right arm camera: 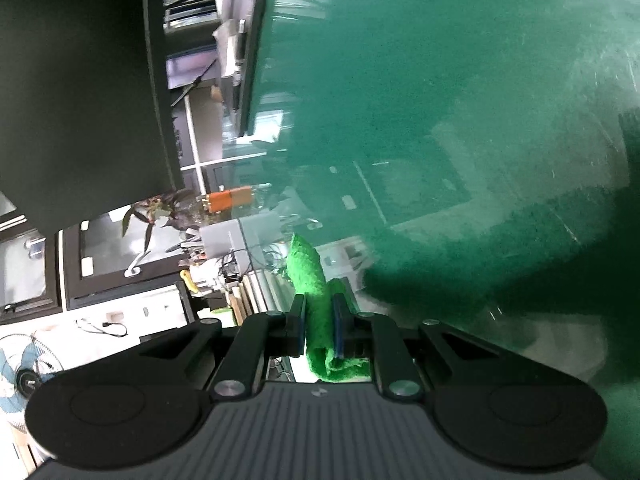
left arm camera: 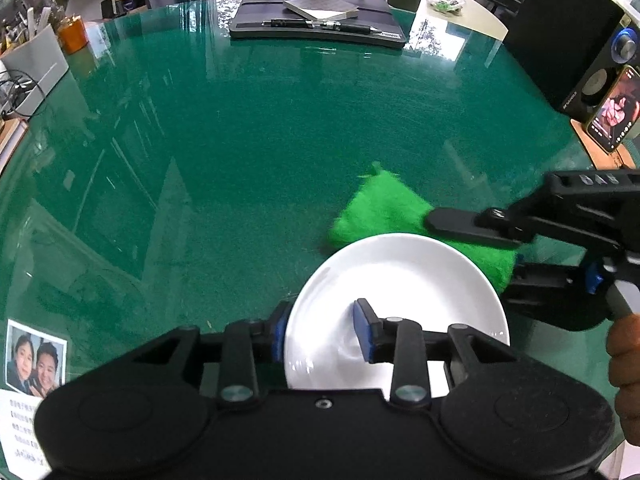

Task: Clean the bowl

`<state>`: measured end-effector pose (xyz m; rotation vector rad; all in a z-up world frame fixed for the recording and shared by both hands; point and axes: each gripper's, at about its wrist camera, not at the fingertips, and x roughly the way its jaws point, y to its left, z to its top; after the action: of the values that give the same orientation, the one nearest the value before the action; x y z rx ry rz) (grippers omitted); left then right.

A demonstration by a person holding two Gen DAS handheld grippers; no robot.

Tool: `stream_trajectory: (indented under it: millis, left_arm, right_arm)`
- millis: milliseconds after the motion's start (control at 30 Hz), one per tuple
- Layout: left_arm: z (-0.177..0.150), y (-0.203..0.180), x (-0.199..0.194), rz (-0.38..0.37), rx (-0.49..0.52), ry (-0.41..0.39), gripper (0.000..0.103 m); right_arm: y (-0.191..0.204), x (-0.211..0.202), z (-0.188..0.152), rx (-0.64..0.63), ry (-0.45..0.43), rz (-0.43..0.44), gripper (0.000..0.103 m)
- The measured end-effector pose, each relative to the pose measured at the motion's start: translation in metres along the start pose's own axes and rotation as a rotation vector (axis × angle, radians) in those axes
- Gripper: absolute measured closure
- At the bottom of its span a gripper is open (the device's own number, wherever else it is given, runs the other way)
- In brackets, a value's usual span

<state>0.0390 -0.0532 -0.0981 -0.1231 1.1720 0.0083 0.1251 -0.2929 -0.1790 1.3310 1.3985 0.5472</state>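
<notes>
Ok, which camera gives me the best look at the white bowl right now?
The left wrist view: the white bowl fills the lower middle, its rim between the left gripper pads, with the green cloth behind it. The right wrist view shows at most a white sliver below the cloth.

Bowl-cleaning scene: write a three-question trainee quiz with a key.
1. True or false: the right gripper is shut on the green cloth.
2. Which does the left gripper clamp? A) pen B) white bowl rim C) phone
3. Fill in: the cloth sits ___ the bowl in the left wrist view.

Key: 1 true; 2 B; 3 behind, at its far rim.
</notes>
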Motion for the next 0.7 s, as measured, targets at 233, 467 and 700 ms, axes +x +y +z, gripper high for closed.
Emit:
stream_trajectory:
  millis: [233,467,700]
  left_arm:
    - [0.003,0.004,0.000,-0.039,0.057,0.025,0.069]
    - [0.006,0.005,0.003,-0.079,0.137,0.029,0.069]
    - [0.008,0.005,0.007,-0.138,0.224,0.049,0.069]
  right_arm:
    - [0.014,0.004,-0.005,-0.042,0.019,0.044,0.088]
    - [0.011,-0.002,-0.014,0.005,-0.047,-0.010,0.088]
    - [0.016,-0.017,-0.035,0.020,-0.135,-0.041,0.089]
